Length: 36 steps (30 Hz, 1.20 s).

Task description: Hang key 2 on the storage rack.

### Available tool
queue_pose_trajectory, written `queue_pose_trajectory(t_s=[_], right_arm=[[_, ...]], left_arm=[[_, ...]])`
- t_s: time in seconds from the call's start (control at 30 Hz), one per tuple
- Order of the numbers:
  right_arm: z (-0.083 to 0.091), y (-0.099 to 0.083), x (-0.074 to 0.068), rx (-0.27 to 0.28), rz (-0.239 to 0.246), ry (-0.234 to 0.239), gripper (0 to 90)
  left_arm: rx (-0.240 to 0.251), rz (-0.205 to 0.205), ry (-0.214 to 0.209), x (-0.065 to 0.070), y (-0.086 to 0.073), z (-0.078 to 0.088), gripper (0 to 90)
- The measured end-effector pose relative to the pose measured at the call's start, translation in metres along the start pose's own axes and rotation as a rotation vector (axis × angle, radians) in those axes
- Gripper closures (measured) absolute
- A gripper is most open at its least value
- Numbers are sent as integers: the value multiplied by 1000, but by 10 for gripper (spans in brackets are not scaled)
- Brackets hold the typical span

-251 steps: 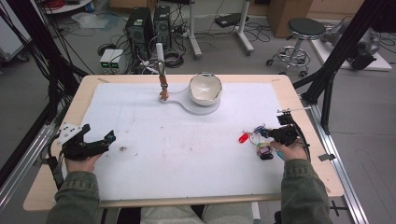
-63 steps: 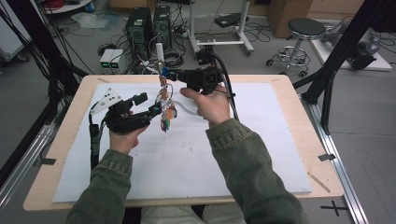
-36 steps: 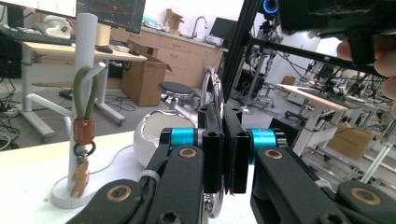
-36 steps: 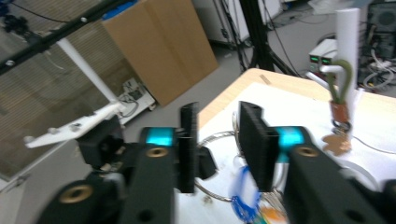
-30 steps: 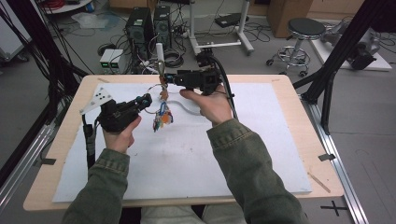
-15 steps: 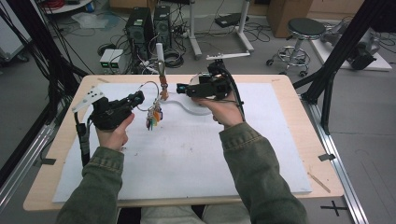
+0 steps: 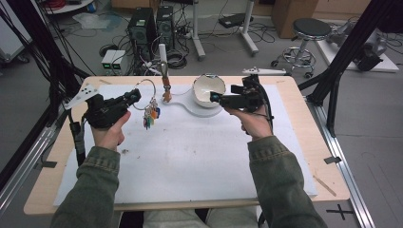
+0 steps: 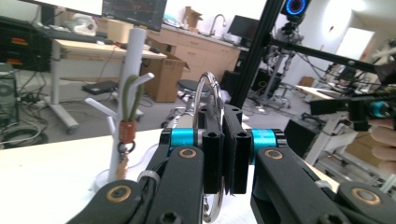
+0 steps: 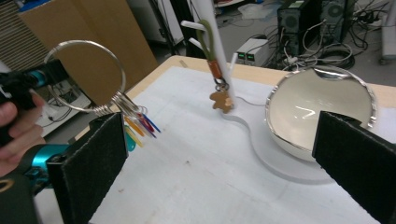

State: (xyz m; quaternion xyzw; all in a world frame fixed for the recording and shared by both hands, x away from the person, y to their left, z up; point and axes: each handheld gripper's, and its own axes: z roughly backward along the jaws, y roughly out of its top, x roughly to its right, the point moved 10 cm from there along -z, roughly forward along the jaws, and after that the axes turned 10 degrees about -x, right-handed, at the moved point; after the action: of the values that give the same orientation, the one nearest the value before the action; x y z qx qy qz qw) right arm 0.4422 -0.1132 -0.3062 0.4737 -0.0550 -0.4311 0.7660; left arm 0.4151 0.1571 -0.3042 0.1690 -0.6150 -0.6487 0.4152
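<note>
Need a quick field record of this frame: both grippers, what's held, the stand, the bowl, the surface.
left gripper: shut on large silver key ring, held off the table
key ring load: bunch of coloured tags hanging below the ring
right gripper: open, nothing between the jaws, which have just been opening
white peg stand: upright, a small brown figure charm hanging on it
white bowl: on the stand's white base, beside the post
surface: white sheet on a wooden table

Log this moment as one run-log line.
left gripper: shut on key ring | right gripper: jaws just opened, empty | ring beside peg stand, not hung
</note>
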Motion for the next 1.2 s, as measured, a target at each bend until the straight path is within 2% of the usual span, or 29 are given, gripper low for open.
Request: queue_pose_trajectory(t_s=[0.17,0.3,0.57,0.77,1.03,1.13,1.2], right_arm=[[8,-13,17,14,-12,-17,25],[15,-21,30,26,-18,-43,26],[29,-37,55,43,-26,-106,26],[35,-49,66,54,-36,-133,26],[44,-63,78,74,-23,-161,26],[46,-69,82,76,-19,-169,26],[47,-73,85,86,-17,-184,26]], left_arm=[[-2,6,18,-7,1,1,870],[-27,-9,44,-14,1,-1,870],[-13,4,78,-31,13,3,870],[-14,2,91,-37,18,1,870],[-28,14,115,-51,22,-5,870],[-15,29,122,-53,25,-7,870],[-28,28,134,-56,26,-11,869]])
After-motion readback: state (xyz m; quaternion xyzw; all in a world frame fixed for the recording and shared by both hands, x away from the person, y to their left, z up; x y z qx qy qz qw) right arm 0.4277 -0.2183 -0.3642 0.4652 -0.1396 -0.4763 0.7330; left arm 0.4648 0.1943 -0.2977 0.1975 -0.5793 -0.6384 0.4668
